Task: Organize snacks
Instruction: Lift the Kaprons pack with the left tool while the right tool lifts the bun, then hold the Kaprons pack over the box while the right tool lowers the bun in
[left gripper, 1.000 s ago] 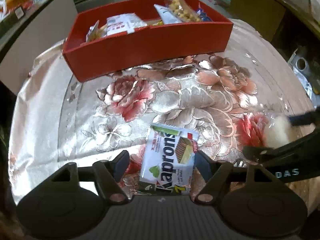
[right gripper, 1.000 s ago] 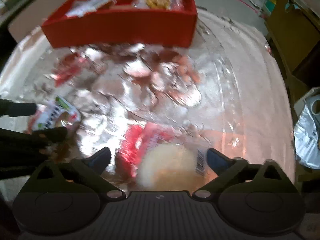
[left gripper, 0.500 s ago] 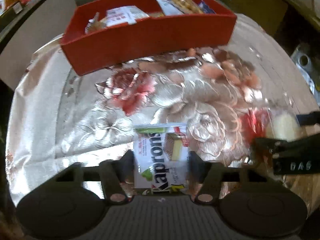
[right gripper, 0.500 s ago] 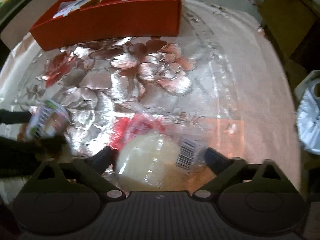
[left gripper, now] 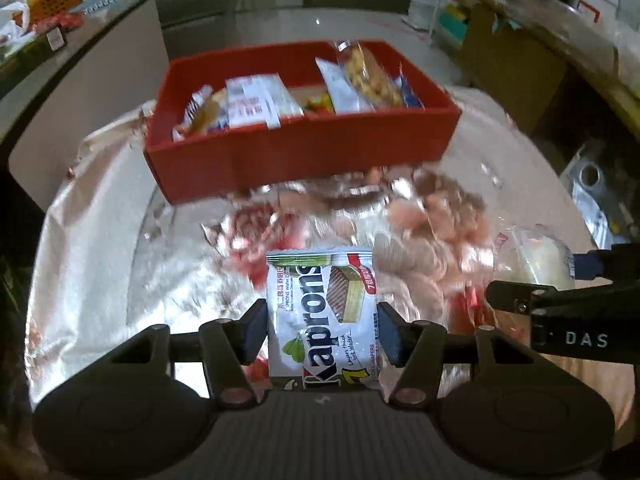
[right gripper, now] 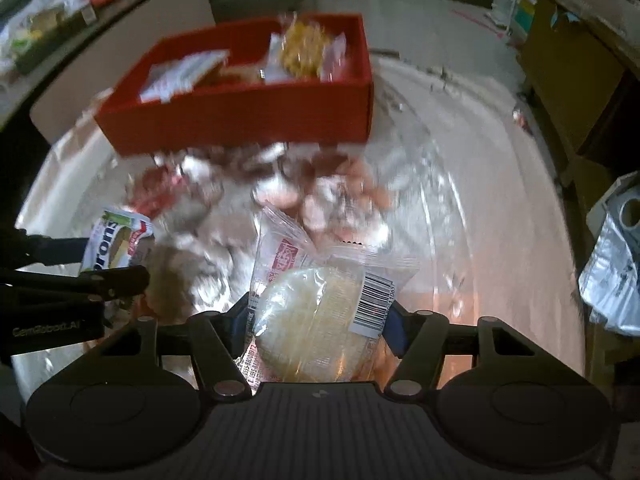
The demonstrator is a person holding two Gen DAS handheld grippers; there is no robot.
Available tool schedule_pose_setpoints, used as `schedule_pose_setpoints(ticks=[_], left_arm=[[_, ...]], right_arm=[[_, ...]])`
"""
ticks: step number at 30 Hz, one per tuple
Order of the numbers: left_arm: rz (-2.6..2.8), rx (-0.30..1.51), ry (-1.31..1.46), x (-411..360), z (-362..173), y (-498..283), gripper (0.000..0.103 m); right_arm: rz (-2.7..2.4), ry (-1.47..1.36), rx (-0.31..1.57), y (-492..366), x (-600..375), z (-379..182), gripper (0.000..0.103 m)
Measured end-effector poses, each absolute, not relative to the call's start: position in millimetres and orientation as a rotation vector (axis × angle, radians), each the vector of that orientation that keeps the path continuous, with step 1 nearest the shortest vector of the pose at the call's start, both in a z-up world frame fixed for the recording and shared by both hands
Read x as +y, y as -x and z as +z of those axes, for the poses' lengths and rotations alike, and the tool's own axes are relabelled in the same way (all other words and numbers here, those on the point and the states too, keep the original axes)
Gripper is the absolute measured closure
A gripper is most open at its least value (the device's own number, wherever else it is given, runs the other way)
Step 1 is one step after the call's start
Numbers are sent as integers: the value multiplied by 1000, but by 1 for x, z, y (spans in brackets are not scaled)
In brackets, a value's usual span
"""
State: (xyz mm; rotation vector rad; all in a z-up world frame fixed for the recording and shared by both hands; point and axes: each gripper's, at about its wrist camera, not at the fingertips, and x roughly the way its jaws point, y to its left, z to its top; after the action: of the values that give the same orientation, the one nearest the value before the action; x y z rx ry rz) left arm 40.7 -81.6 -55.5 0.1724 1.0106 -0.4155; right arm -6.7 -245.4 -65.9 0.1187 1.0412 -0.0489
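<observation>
My left gripper (left gripper: pixel 322 330) is shut on a white Kaprons wafer pack (left gripper: pixel 324 312) and holds it above the floral tablecloth (left gripper: pixel 100 264). My right gripper (right gripper: pixel 316 320) is shut on a clear-wrapped round pale cake (right gripper: pixel 316 320) with a barcode label. A red box (left gripper: pixel 304 152) holding several snack packs stands at the far side of the table; it also shows in the right wrist view (right gripper: pixel 248 116). The wafer pack (right gripper: pixel 116 244) shows at the left of the right wrist view, the cake (left gripper: pixel 536 256) at the right of the left wrist view.
The table drops off to a floor at the right, where a silvery bag (right gripper: pixel 612 264) and cardboard boxes (right gripper: pixel 572 76) stand. A counter with bags (left gripper: pixel 44 8) lies at the far left. The table's far edge is just behind the red box.
Both grippers have closed on their snacks and lifted them off the cloth. Both views now look from higher up and more into the red box.
</observation>
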Motion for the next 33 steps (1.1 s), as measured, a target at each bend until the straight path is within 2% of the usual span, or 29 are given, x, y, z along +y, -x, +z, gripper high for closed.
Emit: schedule_pose_setpoints(ticks=[18, 33], left_arm=[[-372, 832, -138, -87, -8, -62, 53], [-318, 744, -144, -95, 8, -92, 53]], right_arm=[[-26, -97, 857, -19, -242, -13, 33], [-17, -98, 776, -51, -243, 10, 33]])
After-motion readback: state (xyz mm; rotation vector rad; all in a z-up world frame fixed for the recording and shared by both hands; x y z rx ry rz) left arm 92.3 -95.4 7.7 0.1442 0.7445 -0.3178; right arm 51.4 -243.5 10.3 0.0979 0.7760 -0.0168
